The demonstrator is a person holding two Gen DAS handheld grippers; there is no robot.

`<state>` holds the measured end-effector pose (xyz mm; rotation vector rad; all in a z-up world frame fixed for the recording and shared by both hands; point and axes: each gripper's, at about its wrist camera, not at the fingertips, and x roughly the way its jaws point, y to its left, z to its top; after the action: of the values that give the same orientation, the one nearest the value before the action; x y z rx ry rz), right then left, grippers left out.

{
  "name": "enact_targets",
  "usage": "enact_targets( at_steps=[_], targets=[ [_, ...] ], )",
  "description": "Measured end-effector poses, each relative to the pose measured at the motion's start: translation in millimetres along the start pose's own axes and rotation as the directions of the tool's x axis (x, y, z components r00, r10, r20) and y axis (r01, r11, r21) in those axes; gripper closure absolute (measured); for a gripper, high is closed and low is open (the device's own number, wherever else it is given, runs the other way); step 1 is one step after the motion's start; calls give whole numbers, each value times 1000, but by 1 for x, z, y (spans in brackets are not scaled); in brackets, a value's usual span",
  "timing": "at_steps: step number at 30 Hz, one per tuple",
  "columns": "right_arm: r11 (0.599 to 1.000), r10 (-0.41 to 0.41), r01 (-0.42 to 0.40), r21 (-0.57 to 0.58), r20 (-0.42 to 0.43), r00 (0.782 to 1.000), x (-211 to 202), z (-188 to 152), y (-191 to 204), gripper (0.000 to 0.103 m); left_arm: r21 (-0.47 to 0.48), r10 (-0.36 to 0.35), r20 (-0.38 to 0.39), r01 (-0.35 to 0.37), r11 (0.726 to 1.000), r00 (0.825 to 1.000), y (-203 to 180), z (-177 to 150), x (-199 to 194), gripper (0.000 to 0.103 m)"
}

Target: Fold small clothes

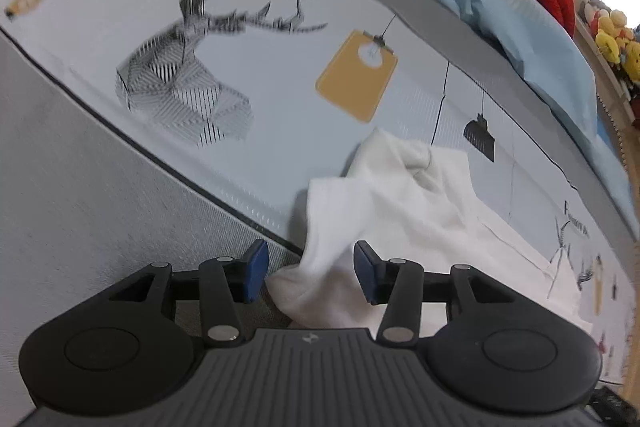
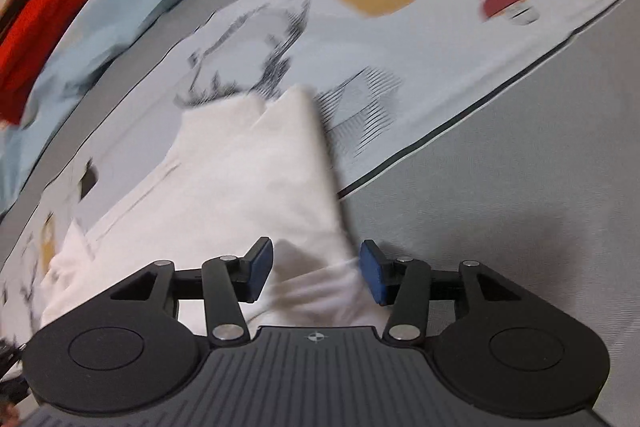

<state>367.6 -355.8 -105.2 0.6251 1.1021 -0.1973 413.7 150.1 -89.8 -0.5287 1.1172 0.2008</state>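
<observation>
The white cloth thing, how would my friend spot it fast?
Find the pale sheet printed with a striped deer head and a yellow tag. At its near edge lies the white garment: plain, rumpled, with no print, unlike everything around it.

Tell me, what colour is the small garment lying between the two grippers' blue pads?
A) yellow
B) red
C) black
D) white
D: the cloth between the pads of the left gripper and of the right gripper is plain white; red shows only in the pile at the far edge.
</observation>
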Motion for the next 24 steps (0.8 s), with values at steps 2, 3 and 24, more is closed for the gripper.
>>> enact_targets(
  at_steps=[2,3,24],
  targets=[
    [1000,-18,18,8,11,1000,6,0,-6,50,-19,-28,0,28,999,1000,6,2,7,47],
    [999,-26,25,27,25,999,8,2,-11,50,-25,-44,2,44,999,999,7,5,10,47],
    [992,120,-97,-84,338,934,18,79,9,101,249,-272,207,218,944,940,-58,27,21,95]
  ],
)
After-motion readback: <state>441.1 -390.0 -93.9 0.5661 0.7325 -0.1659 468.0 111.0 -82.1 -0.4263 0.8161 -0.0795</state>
